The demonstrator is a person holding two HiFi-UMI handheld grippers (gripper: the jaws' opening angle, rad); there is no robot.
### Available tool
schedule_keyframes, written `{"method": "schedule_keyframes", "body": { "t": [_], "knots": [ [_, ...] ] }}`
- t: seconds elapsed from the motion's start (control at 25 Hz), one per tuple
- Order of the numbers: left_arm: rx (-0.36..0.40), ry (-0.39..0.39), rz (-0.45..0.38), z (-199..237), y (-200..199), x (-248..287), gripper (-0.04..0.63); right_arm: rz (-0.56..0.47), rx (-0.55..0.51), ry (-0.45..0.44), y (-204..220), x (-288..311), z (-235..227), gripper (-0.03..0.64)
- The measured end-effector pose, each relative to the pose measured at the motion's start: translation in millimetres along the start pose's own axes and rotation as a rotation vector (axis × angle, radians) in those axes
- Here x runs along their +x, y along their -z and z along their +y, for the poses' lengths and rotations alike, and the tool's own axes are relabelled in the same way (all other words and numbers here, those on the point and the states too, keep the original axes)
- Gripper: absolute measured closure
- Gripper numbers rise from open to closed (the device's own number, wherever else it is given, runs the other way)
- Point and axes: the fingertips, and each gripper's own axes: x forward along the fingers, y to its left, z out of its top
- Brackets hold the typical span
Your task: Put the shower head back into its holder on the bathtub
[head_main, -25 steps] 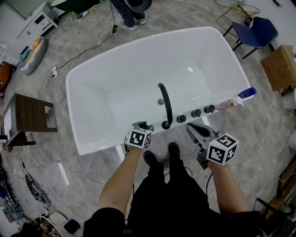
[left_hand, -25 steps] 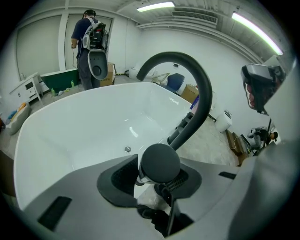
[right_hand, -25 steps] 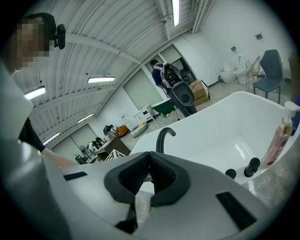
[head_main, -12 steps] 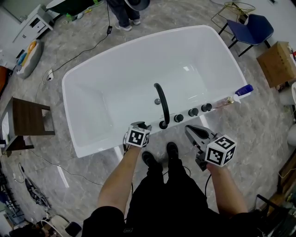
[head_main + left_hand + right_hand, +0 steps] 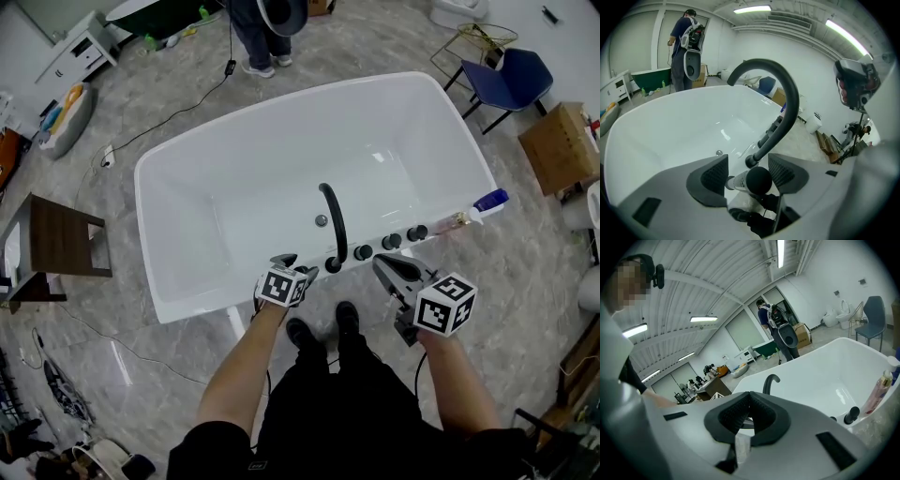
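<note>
Left fingers: the left gripper [image 5: 747, 160] has its jaws wide apart; they have just been opening. The shower head [image 5: 758, 180] stands between them. There is a clear gap on its 3 o'clock side. Its silver end reaches the edge of the 9 o'clock pad [image 5: 715, 176], and I cannot tell whether they touch.
Right fingers: the right gripper [image 5: 749, 394] has its jaws together at the tips, with nothing gripped. It hovers off the rim, at 5 o'clock of the knobs [image 5: 391, 242].
Shower head place: at the bathtub's [image 5: 234, 141] near rim, at 7 o'clock of the faucet [image 5: 787, 98] base. There is dark fitting below it. I cannot tell how fully it is seated.
Surface: the tub rim carries three knobs in a row at 3 o'clock of the faucet. A blue-capped bottle [image 5: 489, 200] stands at the rim's 3 o'clock end.
Room: the floor [image 5: 122, 309] is grey and marbled. Around the tub are a dark wooden stool [image 5: 61, 239] at 9 o'clock, a blue chair [image 5: 514, 75] at 1 o'clock, a cardboard box [image 5: 558, 141] at 2 o'clock and a standing person [image 5: 261, 23] at 12 o'clock.
Materials and shapes: the tub is glossy white, with rounded corners. The faucet is a matte black tube bent in a high arch. The shower head has a round black end on a ribbed silver stem. The pads are dark, ridged rubber on pale grey fingers.
</note>
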Motion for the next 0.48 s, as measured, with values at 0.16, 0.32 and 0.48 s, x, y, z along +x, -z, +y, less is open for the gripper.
{"method": "schedule_keyframes", "body": {
  "t": [0.16,0.32,0.48],
  "knots": [
    [-0.009,-0.006,-0.048,-1,-10,-12,0.310,0.007,-0.025,-0.029,-10,6,6,0.600],
    [-0.051,-0.011,-0.094,8,-16,-31,0.308,0.020,-0.054,-0.061,-20,19,21,0.600],
    [-0.090,-0.010,-0.131,16,-19,-50,0.308,0.022,-0.086,-0.093,-33,29,36,0.600]
  ]
}}
